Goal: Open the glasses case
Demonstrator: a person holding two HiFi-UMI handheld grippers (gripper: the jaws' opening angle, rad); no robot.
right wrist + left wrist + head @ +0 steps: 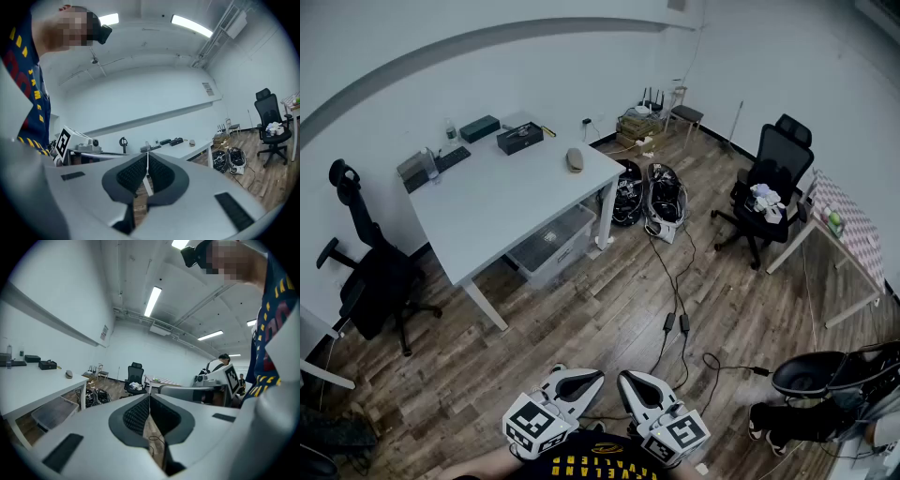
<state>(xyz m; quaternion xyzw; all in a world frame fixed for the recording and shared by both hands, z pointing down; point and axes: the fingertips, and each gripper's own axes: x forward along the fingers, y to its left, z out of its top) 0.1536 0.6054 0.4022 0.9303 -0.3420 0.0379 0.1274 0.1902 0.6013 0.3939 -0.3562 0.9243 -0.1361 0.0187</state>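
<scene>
The glasses case (575, 158) is a small grey-brown oval lying near the right edge of the white table (502, 202), far across the room. It also shows small in the left gripper view as the case (69, 374) and in the right gripper view as the case (191, 142). Both grippers are held low, close to the person's body, far from the table. My left gripper (581, 377) has its jaws together with nothing between them, tips meeting (150, 397). My right gripper (636, 380) is likewise shut and empty (147, 154).
A black box (519, 138), a dark case (479, 128) and a bottle (450, 129) lie on the table. A plastic bin (551, 246) stands under it. Two bags (649, 195), cables (675, 309), office chairs (769, 192) (370, 267) and a side table (848, 225) stand around.
</scene>
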